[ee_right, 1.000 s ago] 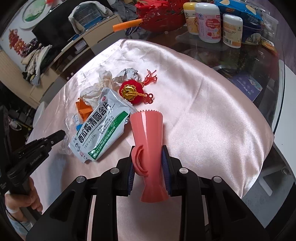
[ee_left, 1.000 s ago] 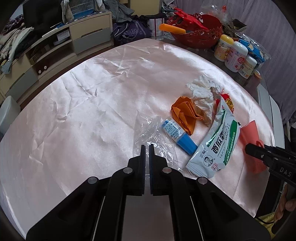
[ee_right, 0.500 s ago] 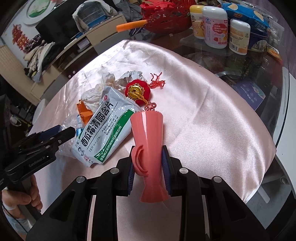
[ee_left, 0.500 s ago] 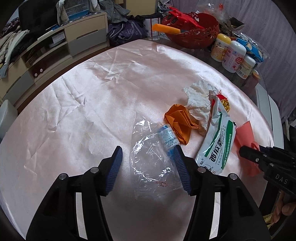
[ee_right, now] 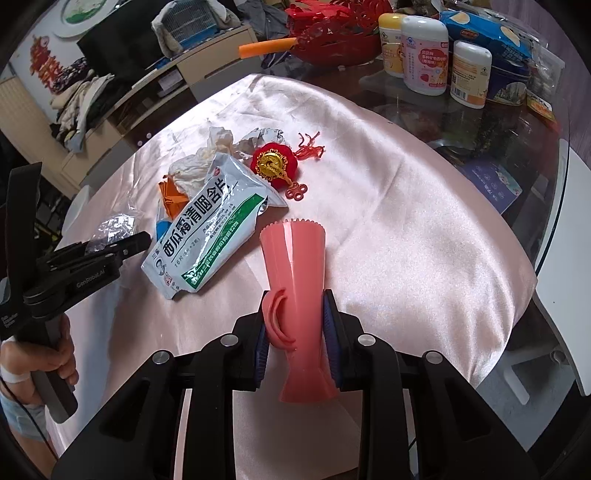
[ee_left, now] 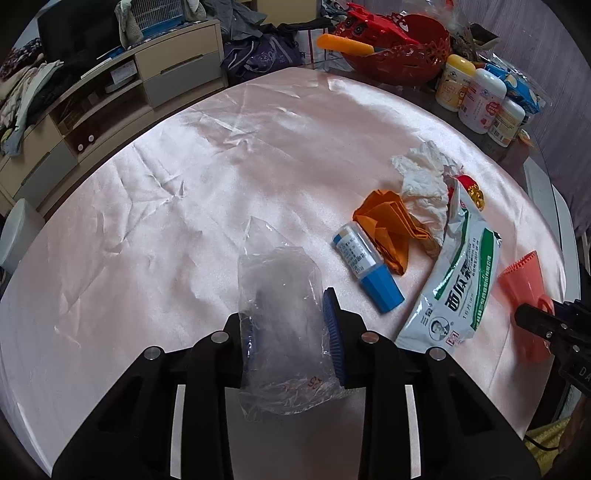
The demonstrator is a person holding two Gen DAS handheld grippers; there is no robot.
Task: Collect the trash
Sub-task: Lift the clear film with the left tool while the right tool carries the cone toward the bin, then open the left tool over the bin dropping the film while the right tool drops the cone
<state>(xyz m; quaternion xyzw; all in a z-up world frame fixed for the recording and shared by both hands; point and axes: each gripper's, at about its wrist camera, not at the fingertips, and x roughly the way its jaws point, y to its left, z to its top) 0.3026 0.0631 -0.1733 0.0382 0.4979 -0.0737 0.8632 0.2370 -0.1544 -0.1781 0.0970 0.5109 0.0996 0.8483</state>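
From my feed: red ornament (ee_left: 470, 188) mostly hidden behind white-green sachet (ee_left: 460, 280) in left cam. Coral cup (ee_left: 524, 295) partly covered by right gripper (ee_left: 532, 320), whose body runs off frame edge. Can't read the print on small blue-capped tube (ee_left: 364, 264). Hand (ee_right: 55, 363) cut off at right cam's edge.

Home, living/dining rm. Landmark: round table w/ pink satin cloth (ee_left: 155, 229). Behind it, along the far wall: low TV cabinet (ee_left: 122, 88) w/ drawers and open shelves, dark TV (ee_right: 122, 48) and small wire birdcage (ee_left: 157, 16) on top, clothes heaped (ee_left: 22, 96) at its left end. On the table's far edge: red openwork bowl (ee_left: 402, 40), supplement jars (ee_right: 424, 55) just beside it. Round red wall ornament (ee_right: 46, 66) above the cabinet.
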